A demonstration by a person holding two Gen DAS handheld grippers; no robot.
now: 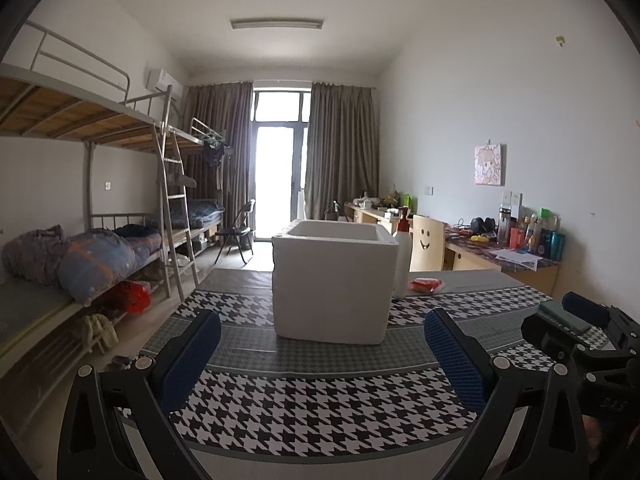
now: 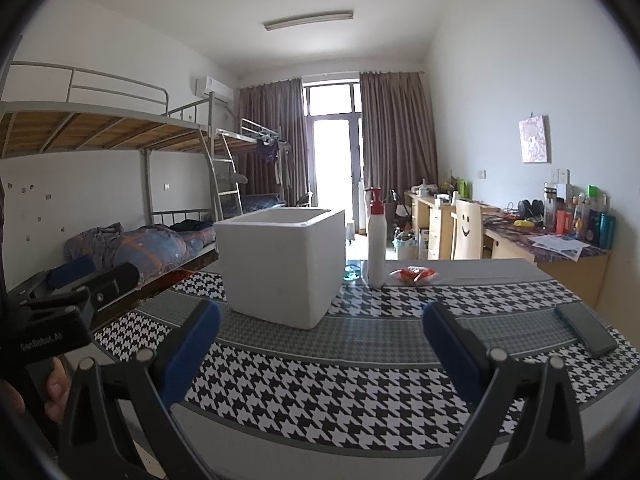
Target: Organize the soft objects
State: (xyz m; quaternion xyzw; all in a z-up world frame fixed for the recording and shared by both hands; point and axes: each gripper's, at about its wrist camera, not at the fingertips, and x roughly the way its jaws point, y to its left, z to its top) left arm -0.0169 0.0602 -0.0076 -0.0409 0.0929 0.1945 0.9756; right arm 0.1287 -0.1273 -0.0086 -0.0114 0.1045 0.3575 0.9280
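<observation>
Both pairs of blue-padded fingers stand spread wide and empty: left gripper (image 1: 322, 354), right gripper (image 2: 320, 346). Ahead on the houndstooth-clothed table (image 2: 360, 384) stands an open white foam box (image 1: 334, 282), a white spray bottle (image 2: 376, 238) beside it, a small red packet (image 2: 414, 274) near.

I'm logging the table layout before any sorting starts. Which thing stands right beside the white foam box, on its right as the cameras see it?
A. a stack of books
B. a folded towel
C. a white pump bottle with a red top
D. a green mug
C: the white pump bottle with a red top stands upright close by the right side of the white foam box on the houndstooth tablecloth, with a small red packet just beyond it.
</observation>
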